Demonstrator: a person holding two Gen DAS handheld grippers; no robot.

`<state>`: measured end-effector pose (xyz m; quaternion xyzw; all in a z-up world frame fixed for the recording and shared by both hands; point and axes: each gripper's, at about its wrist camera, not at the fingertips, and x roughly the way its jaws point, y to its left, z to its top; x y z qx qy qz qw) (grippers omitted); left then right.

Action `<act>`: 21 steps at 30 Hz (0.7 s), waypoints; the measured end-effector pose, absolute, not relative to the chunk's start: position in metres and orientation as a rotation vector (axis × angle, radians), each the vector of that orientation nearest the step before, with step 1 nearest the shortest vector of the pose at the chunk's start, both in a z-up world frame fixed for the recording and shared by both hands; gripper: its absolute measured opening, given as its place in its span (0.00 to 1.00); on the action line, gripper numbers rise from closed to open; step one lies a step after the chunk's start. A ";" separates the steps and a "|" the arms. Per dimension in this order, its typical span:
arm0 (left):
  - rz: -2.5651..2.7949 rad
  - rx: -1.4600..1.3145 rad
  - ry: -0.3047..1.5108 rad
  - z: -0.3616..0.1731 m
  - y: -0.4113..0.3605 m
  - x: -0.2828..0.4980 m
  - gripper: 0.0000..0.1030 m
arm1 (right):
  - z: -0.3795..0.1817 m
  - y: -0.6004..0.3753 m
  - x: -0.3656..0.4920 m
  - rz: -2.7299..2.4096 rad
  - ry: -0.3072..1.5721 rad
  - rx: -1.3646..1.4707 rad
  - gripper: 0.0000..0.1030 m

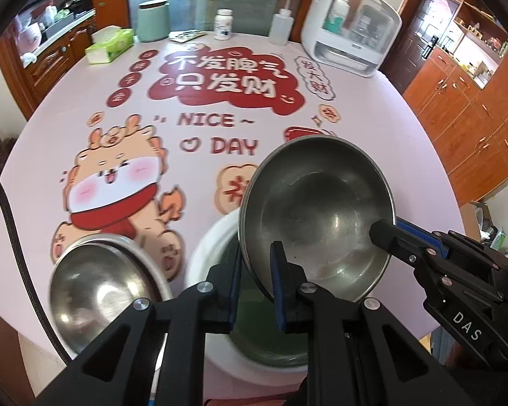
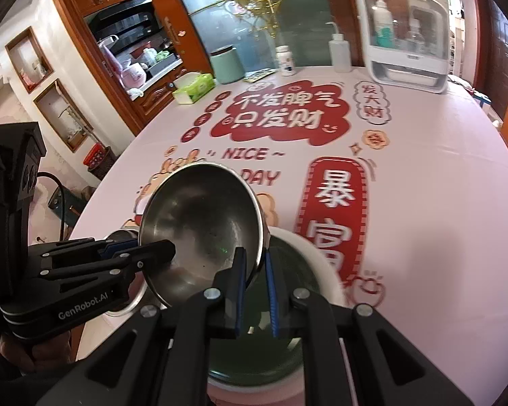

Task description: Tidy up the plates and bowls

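Note:
A steel bowl (image 1: 318, 209) (image 2: 203, 209) hangs tilted above the table, held by its rim from two sides. My left gripper (image 1: 257, 253) (image 2: 159, 247) is shut on the rim's near-left edge. My right gripper (image 1: 389, 228) (image 2: 254, 257) is shut on the opposite edge, one finger inside the bowl. Directly beneath sits a white bowl with a dark green inside (image 1: 203, 270) (image 2: 321, 257), partly hidden by the fingers. A second steel bowl (image 1: 94, 291) rests on the table at the lower left.
The round table has a pink printed cover (image 1: 67, 108). Along its far edge stand a tissue box (image 1: 110, 45), a green canister (image 1: 153, 20), a pill bottle (image 1: 224, 23), a squeeze bottle (image 1: 281, 27) and a white storage case (image 1: 352, 30). Wooden cabinets (image 1: 457, 101) stand on the right.

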<state>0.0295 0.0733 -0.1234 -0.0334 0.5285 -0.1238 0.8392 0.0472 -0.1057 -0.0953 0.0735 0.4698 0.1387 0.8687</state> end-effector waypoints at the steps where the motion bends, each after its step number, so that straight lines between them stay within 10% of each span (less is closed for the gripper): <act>1: -0.254 -0.072 1.115 -0.123 0.083 0.028 0.14 | -0.095 -0.099 0.048 0.297 0.982 0.153 0.11; 21: -0.152 -0.027 1.128 -0.122 0.203 0.008 0.14 | -0.109 0.019 0.041 0.401 0.983 0.210 0.12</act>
